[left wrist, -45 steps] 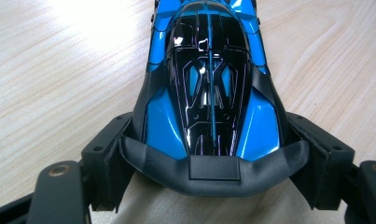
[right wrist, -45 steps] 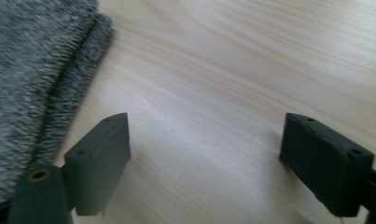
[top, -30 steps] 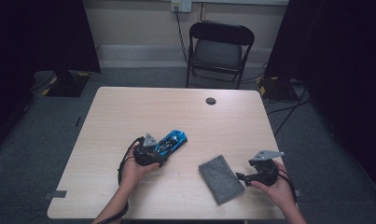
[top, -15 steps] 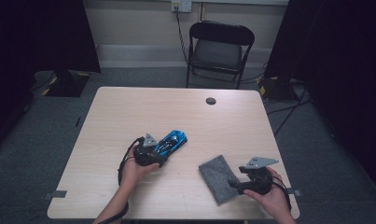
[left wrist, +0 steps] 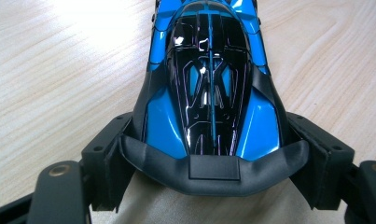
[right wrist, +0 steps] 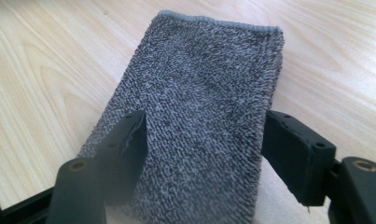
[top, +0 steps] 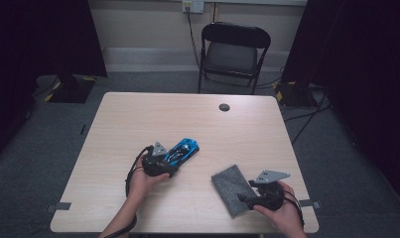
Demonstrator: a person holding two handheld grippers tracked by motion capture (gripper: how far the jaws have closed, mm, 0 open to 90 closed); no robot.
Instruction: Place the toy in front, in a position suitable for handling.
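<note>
1. On the light wood-grain table (top: pixel 138 119), left of centre, lies a glossy blue-and-black toy race car (top: pixel 180 150), nose pointing away and to the right.
2. Left gripper (top: pixel 163 163) grasps the car's tail end; in the left gripper view both black jaws press against the car's (left wrist: pixel 209 88) flanks just ahead of its black rear wing, jaws standing wide because the body is wide.
3. Left hand (top: pixel 140 178) wraps the gripper body, cable looping beside the wrist.
4. Near the table's front right edge lies a dark grey folded terry cloth (top: pixel 231 187), flat on the wood, well apart from the car.
5. Right gripper (top: pixel 244 201) is at the cloth's near end, held by the right hand (top: pixel 279 210).
6. In the right gripper view the cloth (right wrist: pixel 209 102) lies between the jaws: one jaw is over its edge, the other stands just off the opposite edge on bare wood. Jaws have just been closing, not yet clenched, so released with cloth in the gap.
7. Far side of the table: a small dark round grommet (top: pixel 224 107); behind it, a black folding chair (top: pixel 232 52) on grey carpet.
</note>
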